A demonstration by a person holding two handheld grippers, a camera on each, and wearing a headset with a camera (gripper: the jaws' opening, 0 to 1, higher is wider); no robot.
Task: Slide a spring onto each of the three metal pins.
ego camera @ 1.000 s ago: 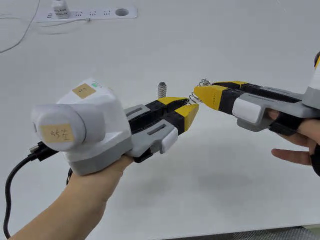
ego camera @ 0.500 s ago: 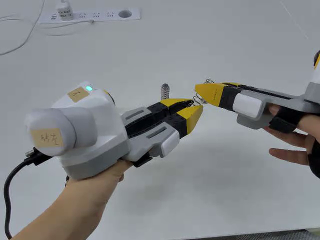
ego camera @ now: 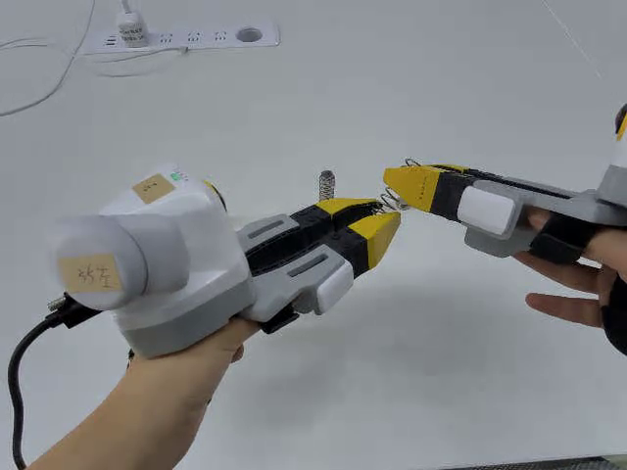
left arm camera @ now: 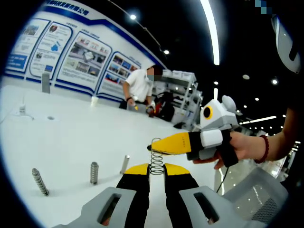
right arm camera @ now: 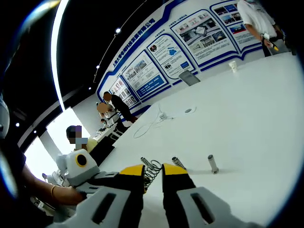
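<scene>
A small steel spring spans the gap between my two grippers, held above the white table. My left gripper is shut on its lower end, seen upright between the yellow tips. My right gripper pinches the other end and comes in from the right. From its own camera the spring sits between the right gripper tips. On the table stand two pins wearing springs and one bare pin. The bare pin also shows beyond the right jaws.
A white power strip with a cable lies at the table's far edge. One sprung pin stands just behind the left gripper's tips. The table's front edge runs along the bottom right. People stand in the background.
The head camera has shifted slightly. Both grippers stay tip to tip with the spring between them; the right one has drifted a little lower.
</scene>
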